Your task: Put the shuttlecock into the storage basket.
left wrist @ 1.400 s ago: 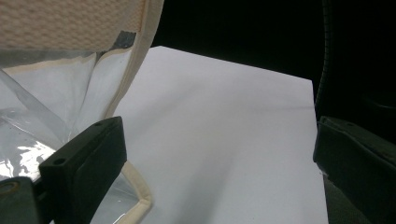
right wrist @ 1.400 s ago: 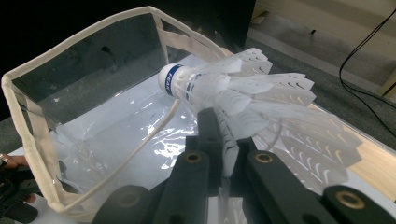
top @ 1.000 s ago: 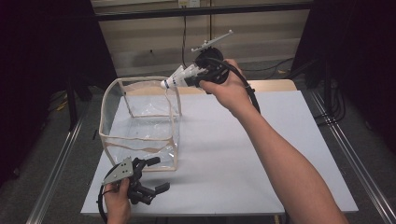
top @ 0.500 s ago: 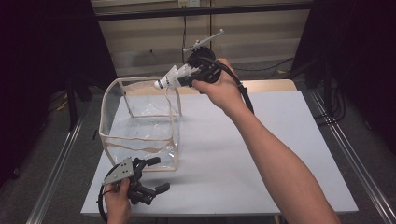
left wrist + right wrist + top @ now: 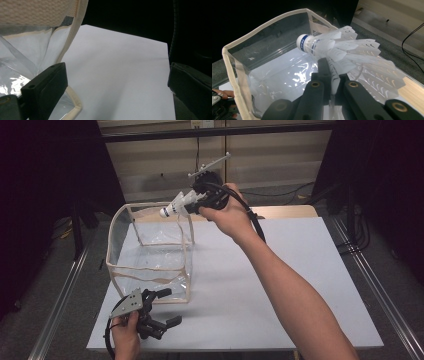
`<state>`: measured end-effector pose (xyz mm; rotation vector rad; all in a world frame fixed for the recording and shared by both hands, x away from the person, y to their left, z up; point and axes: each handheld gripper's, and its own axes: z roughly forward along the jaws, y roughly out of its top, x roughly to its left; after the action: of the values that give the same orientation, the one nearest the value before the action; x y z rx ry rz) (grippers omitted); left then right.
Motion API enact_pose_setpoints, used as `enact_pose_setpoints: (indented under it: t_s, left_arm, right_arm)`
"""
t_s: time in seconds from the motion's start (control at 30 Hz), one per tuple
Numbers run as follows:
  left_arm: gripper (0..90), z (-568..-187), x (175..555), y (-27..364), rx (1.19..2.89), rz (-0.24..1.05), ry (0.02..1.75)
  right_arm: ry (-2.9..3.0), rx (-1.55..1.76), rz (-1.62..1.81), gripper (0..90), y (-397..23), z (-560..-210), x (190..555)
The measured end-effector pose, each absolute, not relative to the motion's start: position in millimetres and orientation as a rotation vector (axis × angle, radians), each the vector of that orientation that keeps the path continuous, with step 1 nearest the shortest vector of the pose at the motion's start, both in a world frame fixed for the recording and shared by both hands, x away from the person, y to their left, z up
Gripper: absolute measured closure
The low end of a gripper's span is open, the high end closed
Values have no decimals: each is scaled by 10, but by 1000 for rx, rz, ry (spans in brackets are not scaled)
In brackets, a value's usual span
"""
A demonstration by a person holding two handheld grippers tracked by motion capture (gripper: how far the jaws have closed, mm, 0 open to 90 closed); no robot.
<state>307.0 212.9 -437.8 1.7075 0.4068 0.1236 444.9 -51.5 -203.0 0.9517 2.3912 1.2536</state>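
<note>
the right gripper [image 5: 192, 202] pinches a white feathered shuttlecock with a blue-banded cork tip [image 5: 342, 50] by its skirt, jaws closed tight on the feathers, holding it in the air over the far rim of the clear plastic box-shaped bag with cream fabric edging [image 5: 150, 265], cork pointing toward the opening. this looks like the carry-in step. next, the shuttlecock probably needs lowering inside the bag before letting go. the left gripper [image 5: 160, 312] rests on the white table [image 5: 280, 285] just beside the bag's near corner, jaws wide apart and holding nothing.
</note>
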Motion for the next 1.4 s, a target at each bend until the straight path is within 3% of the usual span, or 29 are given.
enact_pose_setpoints:
  t_s: [1.4]
  left_arm:
    - [28,-4379,3061,2136,1703,121,411]
  right_arm:
    - [2450,892,1205,888,-96,-2167,4533]
